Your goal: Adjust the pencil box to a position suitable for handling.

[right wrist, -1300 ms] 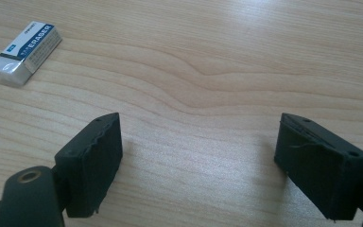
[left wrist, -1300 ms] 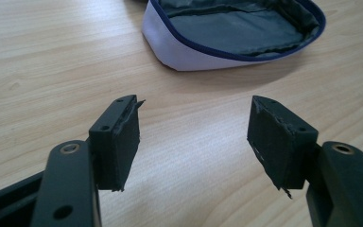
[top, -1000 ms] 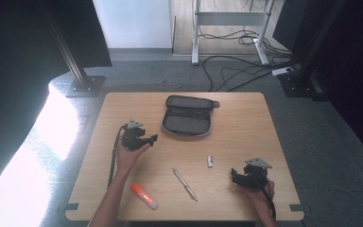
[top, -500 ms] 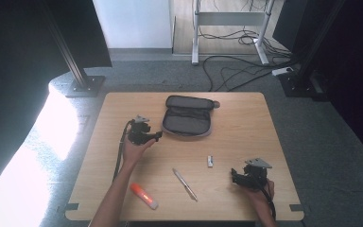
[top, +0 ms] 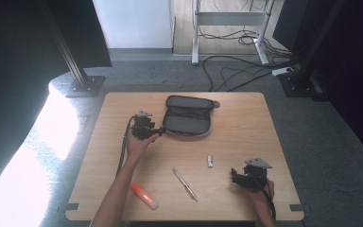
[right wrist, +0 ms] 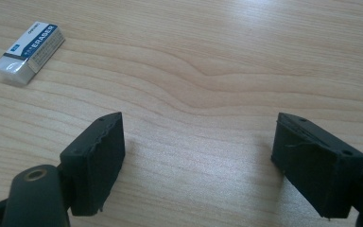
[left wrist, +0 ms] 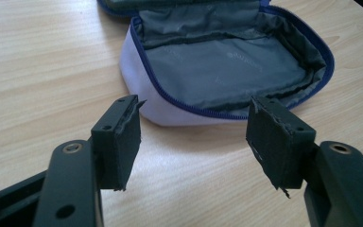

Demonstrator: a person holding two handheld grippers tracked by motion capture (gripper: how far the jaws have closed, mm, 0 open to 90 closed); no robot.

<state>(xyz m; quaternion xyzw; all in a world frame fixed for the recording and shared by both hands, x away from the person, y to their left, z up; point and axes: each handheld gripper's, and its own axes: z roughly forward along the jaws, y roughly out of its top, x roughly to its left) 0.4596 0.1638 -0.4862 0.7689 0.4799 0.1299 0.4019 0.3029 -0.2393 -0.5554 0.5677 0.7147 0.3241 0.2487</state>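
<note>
The wooden table [top: 246, 118] carries an unzipped grey pencil case [top: 187, 116] lying open just ahead of the left gripper [top: 155, 130], whose jaws gape wide and empty. The right gripper [top: 235, 177] rests near the table's front edge, likewise spread wide, holding nothing. To its left lie an orange highlighter [top: 144, 196], a pen [top: 185, 184] and, nearest, a white eraser [right wrist: 30, 45].

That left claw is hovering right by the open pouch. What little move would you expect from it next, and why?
Probably a short push forward, then a close on the pencil case's near rim. The left gripper has its jaws wide open, aimed at that zipped edge just ahead, not yet touching it. The case lies unzipped and looks empty, so steadying it seems likely.
</note>
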